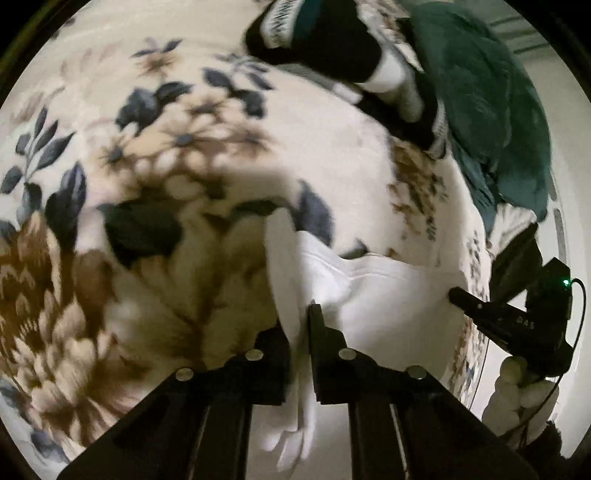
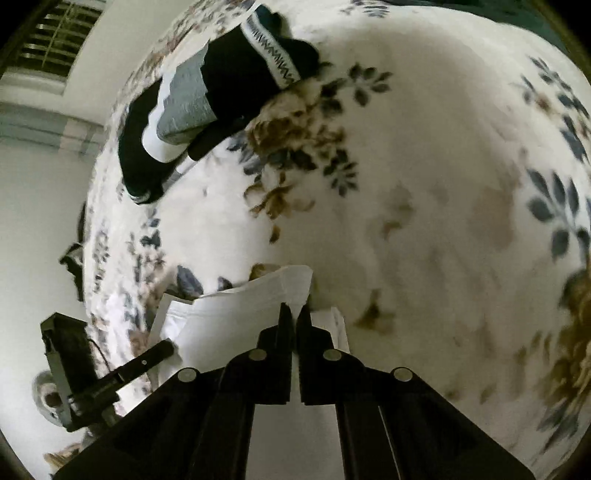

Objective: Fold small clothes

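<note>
A small white garment [image 1: 384,291] hangs stretched between my two grippers above a floral blanket [image 1: 192,122]. In the left wrist view my left gripper [image 1: 297,325] is shut on one edge of it, and cloth trails down between the fingers. My right gripper [image 1: 456,293] holds the opposite edge at the right. In the right wrist view the right gripper [image 2: 294,310] is shut on a folded corner of the white garment [image 2: 229,317]. The left gripper [image 2: 168,345] grips the cloth at lower left.
A pile of black, grey and white clothes [image 1: 332,48] [image 2: 207,99] lies further back on the blanket [image 2: 443,177]. A teal garment [image 1: 491,110] lies beside the pile near the bed's edge. A pale wall and a window blind [image 2: 55,33] lie beyond the bed.
</note>
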### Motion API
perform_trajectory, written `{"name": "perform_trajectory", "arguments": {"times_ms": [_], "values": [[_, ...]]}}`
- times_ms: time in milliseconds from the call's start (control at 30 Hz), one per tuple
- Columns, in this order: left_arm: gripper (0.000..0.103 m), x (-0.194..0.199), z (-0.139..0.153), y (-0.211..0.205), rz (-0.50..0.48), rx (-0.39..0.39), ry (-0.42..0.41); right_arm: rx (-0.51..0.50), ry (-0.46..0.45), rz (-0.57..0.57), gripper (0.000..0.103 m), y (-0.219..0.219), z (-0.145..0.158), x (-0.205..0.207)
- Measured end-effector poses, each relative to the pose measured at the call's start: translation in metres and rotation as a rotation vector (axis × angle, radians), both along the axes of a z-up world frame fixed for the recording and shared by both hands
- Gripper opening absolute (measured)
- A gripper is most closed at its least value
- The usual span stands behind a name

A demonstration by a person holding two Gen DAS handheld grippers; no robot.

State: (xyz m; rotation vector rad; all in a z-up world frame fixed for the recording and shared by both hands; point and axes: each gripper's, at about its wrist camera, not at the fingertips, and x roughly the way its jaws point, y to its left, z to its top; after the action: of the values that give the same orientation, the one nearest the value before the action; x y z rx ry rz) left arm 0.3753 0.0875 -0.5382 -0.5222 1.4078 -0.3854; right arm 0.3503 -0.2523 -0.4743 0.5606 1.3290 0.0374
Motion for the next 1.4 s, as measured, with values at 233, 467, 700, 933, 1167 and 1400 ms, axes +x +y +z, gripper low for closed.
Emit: {"name": "perform_trajectory", "arguments": {"times_ms": [233,467,700,933,1167,1400], "values": [[0.058,0.003,-0.007,0.017,0.072,-0.107,0.088,0.052,0.120,-0.049,0.015,-0.013,-0.028,0.002],[0.073,-0.043,-0.005,0.031,0.094,-0.193,0.124,0.162,0.126,-0.090,0.044,-0.032,-0.027,-0.046],[0.062,-0.088,-0.009,0.012,0.011,-0.078,0.112,0.236,0.173,-0.040,0.044,-0.017,-0.045,-0.071],[0.012,-0.090,-0.008,0.010,-0.019,-0.068,0.078,0.135,0.159,-0.037,0.007,-0.007,-0.048,-0.077],[0.047,-0.096,-0.011,0.044,0.112,-0.234,0.173,0.154,0.186,-0.012,0.012,-0.009,-0.035,-0.078],[0.084,-0.110,-0.011,0.034,0.069,-0.267,0.148,0.248,0.190,-0.060,0.049,-0.029,-0.030,-0.103]]}}
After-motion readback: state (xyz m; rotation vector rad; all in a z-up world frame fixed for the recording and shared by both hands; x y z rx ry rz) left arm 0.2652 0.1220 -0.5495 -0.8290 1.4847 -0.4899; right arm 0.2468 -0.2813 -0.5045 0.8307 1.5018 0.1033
